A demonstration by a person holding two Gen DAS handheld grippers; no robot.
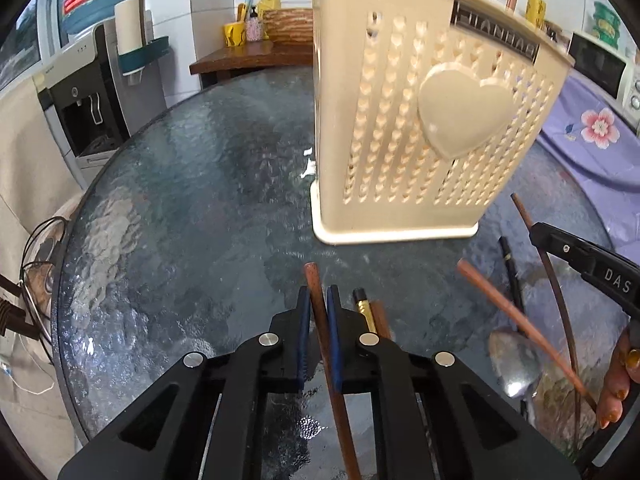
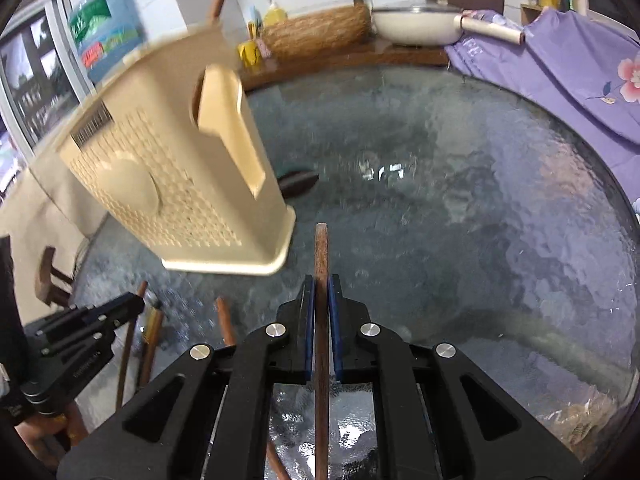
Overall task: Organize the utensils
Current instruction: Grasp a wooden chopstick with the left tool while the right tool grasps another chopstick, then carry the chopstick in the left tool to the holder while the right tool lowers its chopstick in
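Observation:
A cream plastic utensil holder (image 1: 432, 120) with heart cut-outs stands on the round glass table (image 1: 192, 200); one brown chopstick tip sticks out of its top. My left gripper (image 1: 319, 300) is shut on a brown chopstick (image 1: 314, 284) just in front of the holder. My right gripper (image 2: 320, 292) is shut on another brown chopstick (image 2: 321, 256), to the right of the holder (image 2: 172, 184). Loose on the table lie a gold-tipped chopstick (image 1: 364, 308), a brown chopstick (image 1: 516, 316), a dark thin chopstick (image 1: 556, 288) and a metal spoon (image 1: 514, 364). The right gripper's finger (image 1: 588, 264) shows at the left wrist view's right edge.
A water dispenser (image 1: 84, 92) stands far left. A wooden shelf (image 1: 256, 56) behind the table holds a wicker basket and yellow cups. A purple flowered cloth (image 2: 568, 68) covers a surface on the right. A dark oval object (image 2: 298, 182) lies behind the holder.

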